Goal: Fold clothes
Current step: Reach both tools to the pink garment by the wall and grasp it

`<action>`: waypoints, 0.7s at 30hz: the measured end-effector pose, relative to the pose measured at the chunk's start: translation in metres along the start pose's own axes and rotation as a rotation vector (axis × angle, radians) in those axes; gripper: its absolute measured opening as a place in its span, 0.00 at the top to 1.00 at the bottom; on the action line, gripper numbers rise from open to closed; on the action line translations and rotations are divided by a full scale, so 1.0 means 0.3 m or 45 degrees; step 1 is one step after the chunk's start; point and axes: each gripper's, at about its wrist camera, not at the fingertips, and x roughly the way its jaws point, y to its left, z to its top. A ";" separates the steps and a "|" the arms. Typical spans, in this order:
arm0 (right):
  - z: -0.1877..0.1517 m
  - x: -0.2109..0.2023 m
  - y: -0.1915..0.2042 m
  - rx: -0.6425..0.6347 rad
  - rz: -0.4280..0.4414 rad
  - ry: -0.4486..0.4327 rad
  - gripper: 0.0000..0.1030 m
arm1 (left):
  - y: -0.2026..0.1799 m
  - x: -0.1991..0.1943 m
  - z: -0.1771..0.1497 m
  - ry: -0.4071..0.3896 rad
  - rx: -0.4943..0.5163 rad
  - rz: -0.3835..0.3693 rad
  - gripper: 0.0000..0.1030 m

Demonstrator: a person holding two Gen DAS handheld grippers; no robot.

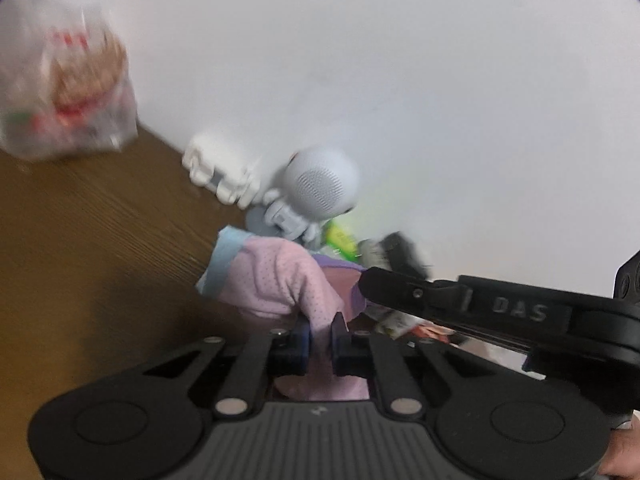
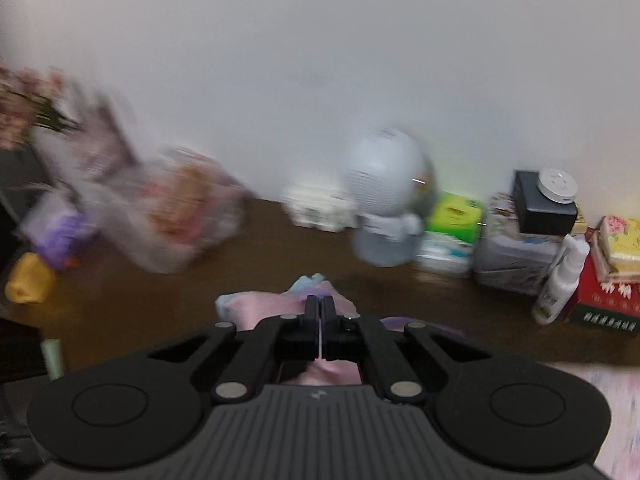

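A small pink dotted garment (image 1: 276,280) with a light blue band is lifted over the brown wooden table (image 1: 88,240). My left gripper (image 1: 320,326) is shut on a fold of it, the cloth bunched between the two pads. The other gripper's black arm (image 1: 460,300) crosses in from the right, its tip at the cloth. In the right wrist view the pink garment (image 2: 256,308) lies bunched just ahead, and my right gripper (image 2: 320,304) is shut on a thin edge of it. Both views are blurred by motion.
Along the white wall stand a round grey speaker figure (image 1: 316,192), a white block (image 1: 220,176), a plastic bag of goods (image 1: 68,80), a green box (image 2: 456,216), stacked boxes (image 2: 536,216), a white bottle (image 2: 560,280) and a red carton (image 2: 608,300). Flowers (image 2: 24,112) stand far left.
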 end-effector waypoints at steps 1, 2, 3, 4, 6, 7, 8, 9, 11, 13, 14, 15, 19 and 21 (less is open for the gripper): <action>-0.015 -0.050 0.036 0.003 0.026 -0.025 1.00 | -0.016 -0.077 -0.015 -0.023 0.017 -0.019 0.92; -0.039 -0.117 0.064 0.013 0.059 -0.060 1.00 | -0.032 -0.154 -0.031 -0.047 0.033 -0.038 0.92; -0.079 -0.196 0.084 0.054 0.092 -0.110 1.00 | -0.046 -0.230 -0.058 -0.067 0.053 -0.061 0.92; -0.121 -0.276 0.103 0.096 0.125 -0.160 1.00 | -0.063 -0.310 -0.101 -0.079 0.083 -0.092 0.92; -0.227 -0.441 0.138 0.180 0.189 -0.262 1.00 | -0.098 -0.475 -0.193 -0.091 0.157 -0.151 0.92; -0.301 -0.528 0.152 0.203 0.208 -0.321 1.00 | -0.110 -0.541 -0.238 -0.087 0.184 -0.172 0.92; -0.377 -0.606 0.167 0.217 0.208 -0.376 1.00 | -0.121 -0.600 -0.286 -0.078 0.210 -0.193 0.92; -0.459 -0.679 0.178 0.227 0.205 -0.426 1.00 | -0.130 -0.653 -0.338 -0.061 0.233 -0.216 0.92; -0.618 -0.801 0.174 0.306 0.218 -0.504 1.00 | -0.152 -0.730 -0.437 -0.011 0.266 -0.253 0.92; -0.769 -0.900 0.167 0.334 0.210 -0.547 1.00 | -0.171 -0.771 -0.527 0.050 0.296 -0.304 0.92; -0.844 -0.944 0.162 0.332 0.180 -0.562 1.00 | -0.171 -0.780 -0.566 0.077 0.296 -0.334 0.92; -0.902 -0.978 0.153 0.326 0.149 -0.568 1.00 | -0.171 -0.789 -0.604 0.105 0.296 -0.364 0.92; -1.096 -1.071 0.078 0.366 0.023 -0.545 1.00 | -0.095 -0.759 -0.711 0.138 0.259 -0.289 0.90; -1.168 -1.063 0.023 0.410 -0.037 -0.498 1.00 | -0.050 -0.748 -0.752 0.124 0.289 -0.130 0.85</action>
